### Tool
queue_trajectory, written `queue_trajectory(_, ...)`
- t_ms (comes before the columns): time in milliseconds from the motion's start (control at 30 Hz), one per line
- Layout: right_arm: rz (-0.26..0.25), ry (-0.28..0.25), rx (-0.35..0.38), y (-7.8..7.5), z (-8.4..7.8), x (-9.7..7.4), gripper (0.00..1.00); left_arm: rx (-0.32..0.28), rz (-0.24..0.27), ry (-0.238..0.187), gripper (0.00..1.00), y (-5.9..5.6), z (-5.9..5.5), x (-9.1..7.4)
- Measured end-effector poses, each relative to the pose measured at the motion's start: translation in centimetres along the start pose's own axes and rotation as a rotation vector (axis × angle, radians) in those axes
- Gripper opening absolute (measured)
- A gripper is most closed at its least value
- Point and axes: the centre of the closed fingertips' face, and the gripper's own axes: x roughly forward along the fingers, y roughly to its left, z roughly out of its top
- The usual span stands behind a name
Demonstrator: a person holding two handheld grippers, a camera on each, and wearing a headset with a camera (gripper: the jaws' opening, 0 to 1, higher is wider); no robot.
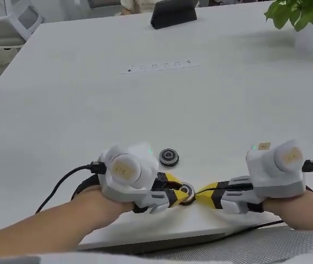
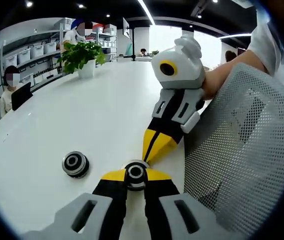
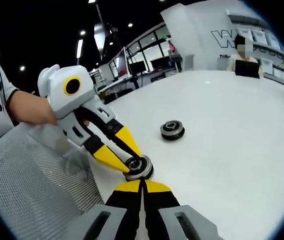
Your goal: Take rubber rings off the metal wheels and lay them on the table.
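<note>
At the near edge of the surface point(image 1: 90, 82), the left gripper point(image 1: 177, 194) is clamping a metal wheel point(image 1: 186, 193), hub facing up; it's round, so no long axis. The right gripper point(image 1: 201, 193), jaws pressed together, is touching the wheel's rim; ring pinch unclear. Likely step: starting ring removal, and next needs an outward peel. A second wheel point(image 1: 169, 157) is lying flat nearby.
</note>
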Motion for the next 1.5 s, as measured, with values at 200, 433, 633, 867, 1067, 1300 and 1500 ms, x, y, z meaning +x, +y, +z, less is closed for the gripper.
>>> queue_trajectory(200,-0.002,-0.029,0.076,-0.2,0.1,-0.1,0.00,-0.003,0.003,0.000,0.07,0.0,0.0,0.0)
queue_trajectory(433,0.005,-0.065,0.127,-0.2,0.9,-0.1,0.00,-0.004,0.006,0.002,0.07,0.0,0.0,0.0)
queue_trajectory(633,0.003,-0.074,0.144,-0.2,1.0,-0.1,0.00,-0.004,0.011,0.005,0.07,0.0,0.0,0.0)
queue_trajectory(867,-0.001,-0.099,0.176,0.0,1.2,-0.2,0.00,-0.007,0.019,0.007,0.07,0.0,0.0,0.0)
queue_trajectory(1067,-0.001,-0.098,0.159,0.2,1.3,-0.1,0.00,-0.009,0.022,0.009,0.07,0.1,0.0,0.1)
queue_trajectory(1300,0.001,-0.103,0.159,0.2,1.3,-0.1,0.00,-0.009,0.025,0.015,0.07,0.1,0.0,0.1)
queue_trajectory(1500,0.005,-0.108,0.168,0.3,1.4,-0.1,0.00,-0.008,0.028,0.022,0.07,0.1,0.0,0.1)
